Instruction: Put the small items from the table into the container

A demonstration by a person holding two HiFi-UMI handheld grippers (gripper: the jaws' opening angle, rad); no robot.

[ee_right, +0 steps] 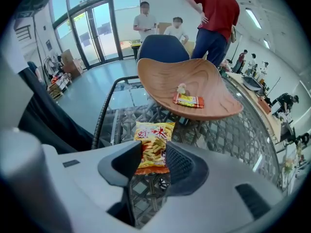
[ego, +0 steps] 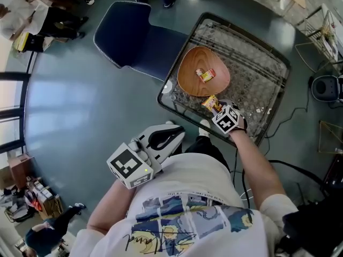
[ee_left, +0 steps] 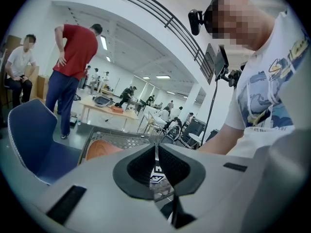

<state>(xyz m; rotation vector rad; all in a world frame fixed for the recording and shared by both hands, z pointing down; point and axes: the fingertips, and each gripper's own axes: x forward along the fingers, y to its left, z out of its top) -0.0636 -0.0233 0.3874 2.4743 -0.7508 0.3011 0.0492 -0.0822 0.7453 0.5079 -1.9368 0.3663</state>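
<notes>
A yellow snack packet point(ee_right: 153, 147) lies flat on the wicker-and-glass table point(ego: 257, 79), close to the near edge. My right gripper point(ee_right: 153, 161) points steeply down over it, jaws open, with the packet's near end between the tips and no pad pressing on it. In the head view the packet point(ego: 211, 104) shows just ahead of that gripper point(ego: 218, 110). The wooden bowl point(ego: 190, 74) holds a red-and-yellow packet point(ee_right: 189, 100) and a small wrapped sweet point(ee_right: 181, 88). My left gripper point(ego: 174, 135) hangs shut and empty off the table's near left corner; its jaws point(ee_left: 156, 152) nearly touch.
A dark blue chair point(ego: 134, 33) stands at the table's far left side. The bowl point(ee_left: 99, 149) shows low in the left gripper view. A person in a red shirt point(ee_left: 75, 47) stands beyond the chair, with others and worktables further back. Cables run on the floor at the right.
</notes>
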